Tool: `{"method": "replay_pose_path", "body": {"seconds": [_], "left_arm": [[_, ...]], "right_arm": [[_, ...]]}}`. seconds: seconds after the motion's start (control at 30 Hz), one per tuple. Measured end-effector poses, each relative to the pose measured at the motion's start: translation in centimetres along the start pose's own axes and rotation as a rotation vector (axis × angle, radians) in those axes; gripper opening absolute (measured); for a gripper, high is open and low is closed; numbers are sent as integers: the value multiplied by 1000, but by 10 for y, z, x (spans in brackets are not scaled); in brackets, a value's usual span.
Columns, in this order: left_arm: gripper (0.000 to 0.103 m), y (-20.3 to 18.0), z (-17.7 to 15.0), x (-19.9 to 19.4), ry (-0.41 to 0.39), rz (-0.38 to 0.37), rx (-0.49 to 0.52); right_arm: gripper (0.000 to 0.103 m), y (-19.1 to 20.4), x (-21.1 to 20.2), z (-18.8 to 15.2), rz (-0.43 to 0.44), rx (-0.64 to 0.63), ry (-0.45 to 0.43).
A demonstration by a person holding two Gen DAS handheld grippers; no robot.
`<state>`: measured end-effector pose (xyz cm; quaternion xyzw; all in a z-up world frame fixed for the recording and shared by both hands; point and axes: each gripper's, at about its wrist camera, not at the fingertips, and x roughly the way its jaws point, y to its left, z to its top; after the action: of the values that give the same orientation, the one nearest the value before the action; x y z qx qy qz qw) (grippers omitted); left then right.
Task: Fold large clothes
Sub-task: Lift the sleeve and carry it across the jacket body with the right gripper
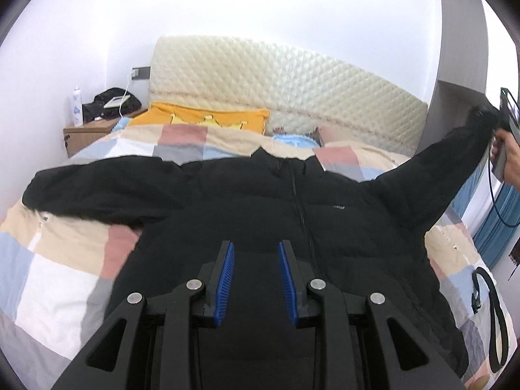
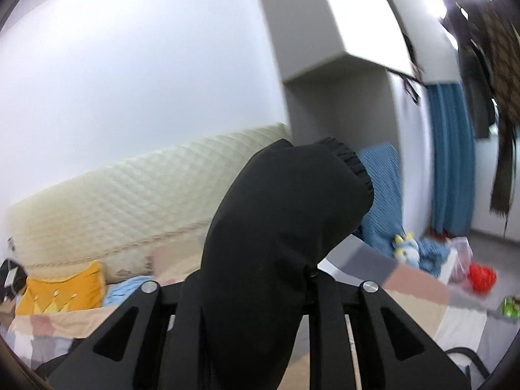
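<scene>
1. Left wrist view: looking down at a black puffer jacket (image 1: 292,201) lying front-up, zip closed, across a patchwork quilt (image 1: 58,260), collar toward the cream quilted headboard (image 1: 286,87).
2. Hovering over the jacket's lower front with the left gripper (image 1: 256,266): blue pads (image 1: 227,269) standing apart, nothing between them, not touching the cloth.
3. Stretching one sleeve (image 1: 448,162) up off the bed toward the far right edge, where the right gripper (image 1: 502,149) and a hand (image 1: 512,162) are hauling it by the cuff end.
4. Leaving the opposite sleeve (image 1: 84,188) lying flat on the quilt, out to the left.
5. Right wrist view: pinching that lifted sleeve (image 2: 279,227) in the right gripper (image 2: 256,295), jaws closed on the fabric, ribbed cuff (image 2: 354,162) sticking up beyond and hiding the fingertips.
6. Blurring everywhere behind: headboard, orange cushion (image 2: 61,295), blue curtain (image 2: 451,162).
7. Risking a slip: slick, puffy fabric in a narrow pinch, likely sliding out during a fast swing.
8. Risking a dragged body: nothing pinning the torso, so pulling the sleeve hard probably skewing the whole jacket off square.
9. Risking a bulky, crooked fold if the sleeve lands bunched instead of flat across the chest.
</scene>
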<state>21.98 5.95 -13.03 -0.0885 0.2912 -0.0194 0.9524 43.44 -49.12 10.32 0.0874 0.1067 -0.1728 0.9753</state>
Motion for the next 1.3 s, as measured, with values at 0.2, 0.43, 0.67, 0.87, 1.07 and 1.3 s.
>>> {"method": "replay_pose_path", "body": {"seconds": [0.2,0.43,0.67,0.87,1.07,1.3], "left_arm": [[28,16,-2,-8,-9,17,0],[28,24,-15,-22,-35,11,29],[28,65,-7,-39,-99,26,-34],[28,103,-5,-37,-88,53,-106],[28,111,-11,-17,-11,74,-111],[28,112,-15,-5,16,64,-126]], "right_arm": [[22,111,-36,-5,101,-143,0],[23,210,-60,-57,219,-203,20],[24,330,-76,-155,405,-322,134],[24,403,-73,-248,509,-360,287],[24,431,-54,-340,555,-433,434],[24,441,-30,-414,546,-516,591]]}}
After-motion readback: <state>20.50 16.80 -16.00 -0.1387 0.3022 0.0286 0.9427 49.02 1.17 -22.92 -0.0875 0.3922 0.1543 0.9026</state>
